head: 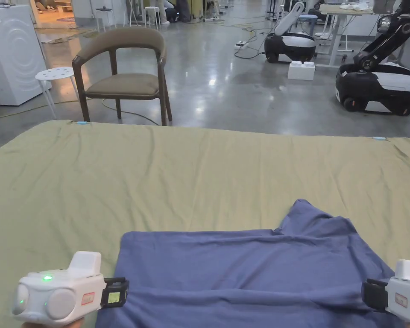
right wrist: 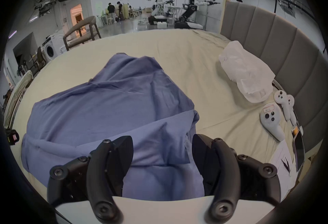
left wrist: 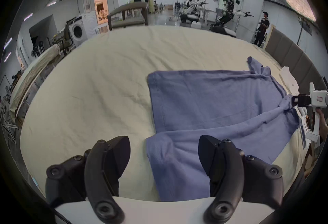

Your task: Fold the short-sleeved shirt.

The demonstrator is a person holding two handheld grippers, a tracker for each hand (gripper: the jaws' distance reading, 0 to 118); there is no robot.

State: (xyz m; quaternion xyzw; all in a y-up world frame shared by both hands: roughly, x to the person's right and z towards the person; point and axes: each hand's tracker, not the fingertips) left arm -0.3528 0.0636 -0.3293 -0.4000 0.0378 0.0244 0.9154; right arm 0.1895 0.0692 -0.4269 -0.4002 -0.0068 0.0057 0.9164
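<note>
Scene: a blue short-sleeved shirt (head: 251,265) lies spread on a bed (head: 157,171) covered in an olive sheet, its near edge doubled over into a long fold running between two handheld grippers.
Left gripper (left wrist: 164,155): jaws wide apart, straddling the shirt's hem-side corner; cloth lies in the gap, but neither jaw presses on it.
Right gripper (right wrist: 162,151): jaws likewise spread, with the folded edge between them, not pinched.
Pose: both grippers sit low at the near edge of the bed, level with each other and pointing inward at opposite ends of the shirt.
Risk: closing on one layer alone would likely pull the fold apart; a shallow bite at either corner could slip and leave the edge crooked.
Further risk: the far sleeve (head: 304,215) is bunched and may get trapped in the next fold.
Nearby: a plastic bag (right wrist: 246,71) and controllers (right wrist: 271,121) near the headboard.
</note>
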